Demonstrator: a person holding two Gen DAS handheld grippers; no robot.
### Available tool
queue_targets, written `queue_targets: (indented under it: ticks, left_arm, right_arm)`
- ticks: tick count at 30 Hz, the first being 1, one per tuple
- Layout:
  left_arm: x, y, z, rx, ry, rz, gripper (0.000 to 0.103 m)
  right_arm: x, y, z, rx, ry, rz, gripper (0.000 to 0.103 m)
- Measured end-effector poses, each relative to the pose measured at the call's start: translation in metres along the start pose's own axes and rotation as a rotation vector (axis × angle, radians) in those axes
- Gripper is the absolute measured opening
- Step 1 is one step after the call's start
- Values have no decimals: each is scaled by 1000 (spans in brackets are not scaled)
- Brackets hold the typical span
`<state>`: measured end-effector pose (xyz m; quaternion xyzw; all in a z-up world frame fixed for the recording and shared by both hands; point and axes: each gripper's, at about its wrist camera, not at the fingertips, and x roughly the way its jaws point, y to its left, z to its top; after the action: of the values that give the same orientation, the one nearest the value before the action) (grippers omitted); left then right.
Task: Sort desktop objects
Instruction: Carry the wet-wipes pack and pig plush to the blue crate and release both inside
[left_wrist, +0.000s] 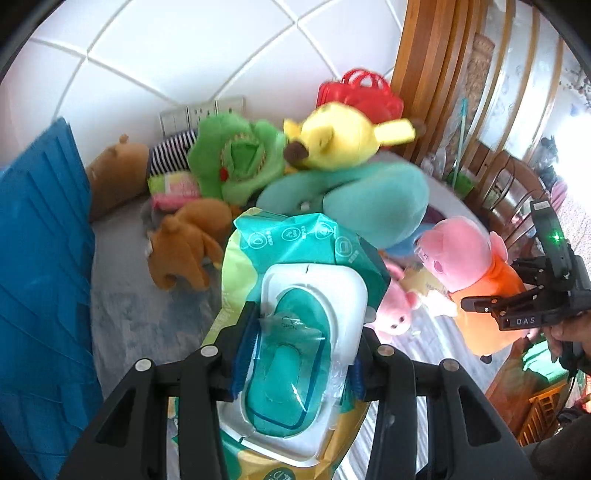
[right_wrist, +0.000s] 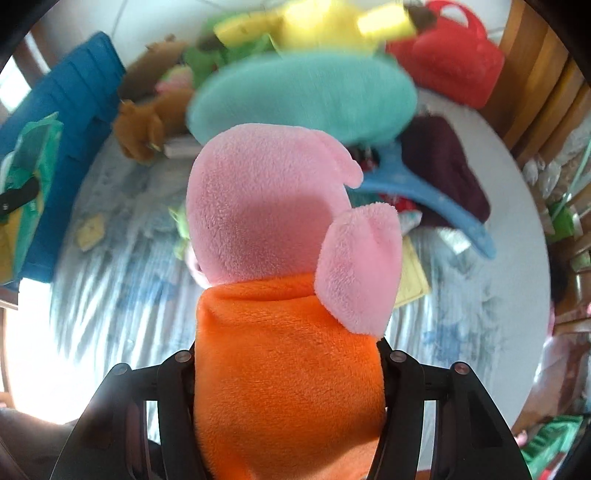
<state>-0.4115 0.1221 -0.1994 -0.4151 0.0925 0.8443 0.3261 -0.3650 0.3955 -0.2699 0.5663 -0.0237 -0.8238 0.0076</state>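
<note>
While both grippers carry a load above the table, the scene reads as a sort in mid-carry, item by item.

Landmark: the big teal oval plush cushion (left_wrist: 373, 201), lying in the heap of toys at the far side of the pale blue-patterned tablecloth (left_wrist: 129, 306).

Left gripper (left_wrist: 299, 354): its blue-padded fingers (left_wrist: 244, 347) are clamped on the two long sides of a soft green-and-yellow wet-wipe pack with a white rigid lid frame and teal flip lid (left_wrist: 306, 332). Gripping at the stiff frame probably keeps the floppy pack from folding.

Wipe pack position: held off the cloth, just in front of the teal cushion, its far end overlapping the cushion's near edge in view.

Right gripper (right_wrist: 290, 376): closed around the orange body of a pink-headed plush pig in an orange fleece suit (right_wrist: 280, 258). The waist grip leaves the head and ear free, upright.

Pig position: in front of the teal cushion and, from the left wrist view, to its right (left_wrist: 469, 266).

Likely destination: a blue ribbed plastic crate (left_wrist: 40, 258) stands well left of the cushion; I judge it a bin for one category.

Still unsorted: a brown plush bear (left_wrist: 184, 251) left of the cushion, a yellow plush (left_wrist: 343, 134) on top of it, a red plastic basket (left_wrist: 360, 94) behind.

Risk: the wipe pack could sag or slip.
</note>
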Motion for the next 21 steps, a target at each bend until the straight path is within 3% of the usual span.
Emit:
queue_targets:
  ticks: [11, 16, 21]
  left_arm:
    - [-109, 38, 24, 1, -182, 4, 42]
    - [-178, 88, 39, -19, -291, 25, 42]
    - [-235, 150, 41, -35, -373, 85, 42]
  right_arm:
    - [-95, 96, 51, -75, -219, 8, 57]
    - [-132, 160, 77, -136, -310, 29, 57]
    - [-155, 253, 109, -232, -393, 58, 57]
